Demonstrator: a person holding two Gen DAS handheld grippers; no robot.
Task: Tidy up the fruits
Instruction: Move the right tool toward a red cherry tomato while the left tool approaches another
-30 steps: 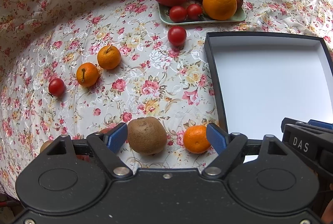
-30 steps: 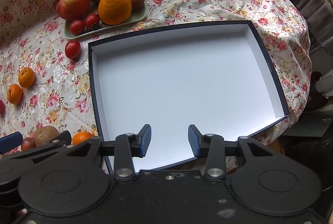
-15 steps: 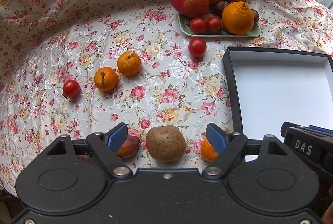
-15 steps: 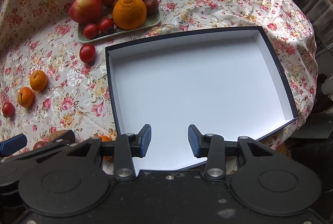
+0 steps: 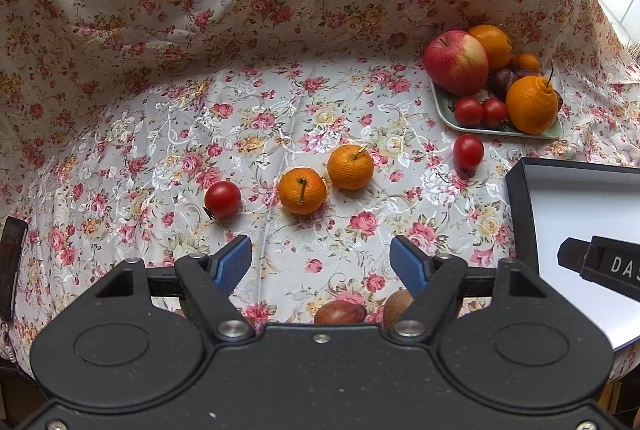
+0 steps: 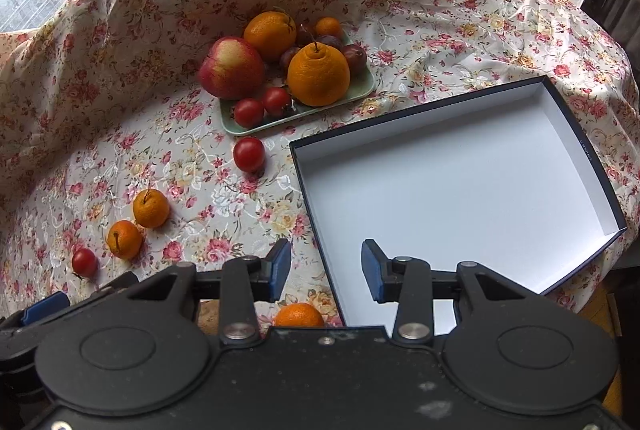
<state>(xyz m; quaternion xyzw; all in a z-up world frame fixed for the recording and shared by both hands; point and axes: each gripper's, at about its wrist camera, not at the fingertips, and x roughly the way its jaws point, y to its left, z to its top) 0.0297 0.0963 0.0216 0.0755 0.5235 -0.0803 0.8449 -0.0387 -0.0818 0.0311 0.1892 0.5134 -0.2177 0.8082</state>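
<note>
No fruit is being held yet. The left gripper is being narrowed over bare cloth; the right gripper is being kept parted, empty. Ahead of them, mandarins and cherry tomatoes are lying loose; the box is standing empty.

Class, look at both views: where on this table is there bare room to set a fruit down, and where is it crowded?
Free: the whole white floor of the box, and the cloth behind the two mandarins. Crowded: the green tray, heaped with apple, oranges and tomatoes.
</note>
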